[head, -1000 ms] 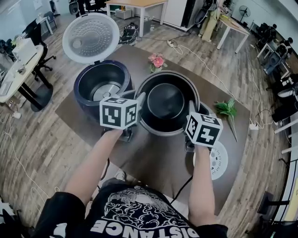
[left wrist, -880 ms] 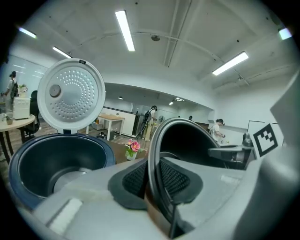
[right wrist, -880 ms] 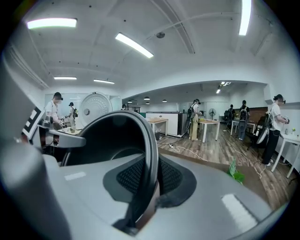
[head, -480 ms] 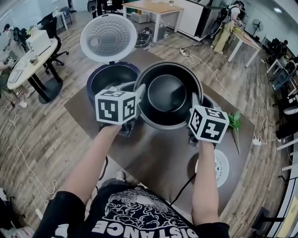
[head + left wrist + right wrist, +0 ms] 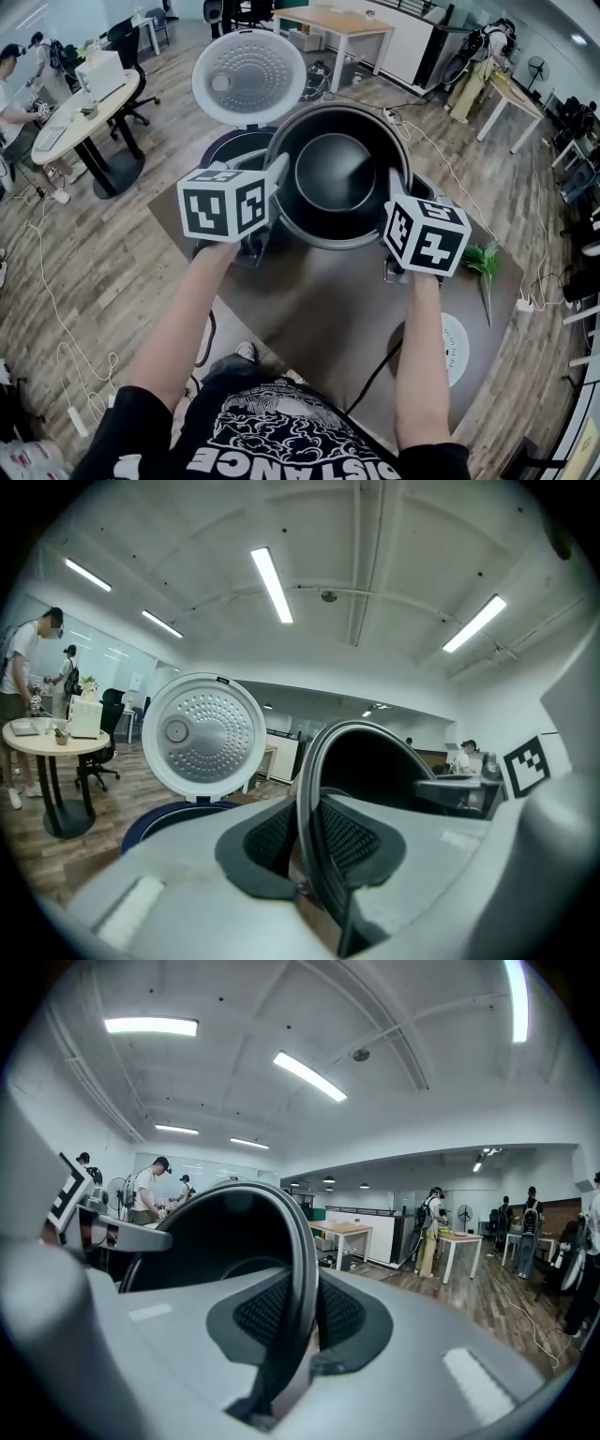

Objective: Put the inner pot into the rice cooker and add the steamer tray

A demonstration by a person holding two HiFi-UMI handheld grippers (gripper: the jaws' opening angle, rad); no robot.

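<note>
Head view: what has changed over the last second?

— The dark round metal inner pot [image 5: 336,173] has come up off the brown table [image 5: 319,309] and moved across toward the navy-blue rice cooker [image 5: 232,146], whose round white dimpled lid [image 5: 248,77] stands open. It now overlaps the cooker's mouth, so the carry looks nearly done and lowering should be next.

— And the grip?

— The left gripper [image 5: 278,178] and right gripper [image 5: 394,190] pinch the pot's rim on opposite sides, jaws narrow. Both gripper views show the thin rim clamped between the dark pads [image 5: 272,841].

— What stays unclear?

— The pot hides most of the cooker's cavity, so whether it sits centred above it cannot be told. The white perforated disc [image 5: 457,349], probably the steamer tray, lies on the table by the right forearm, which cuts off part of it.
</note>
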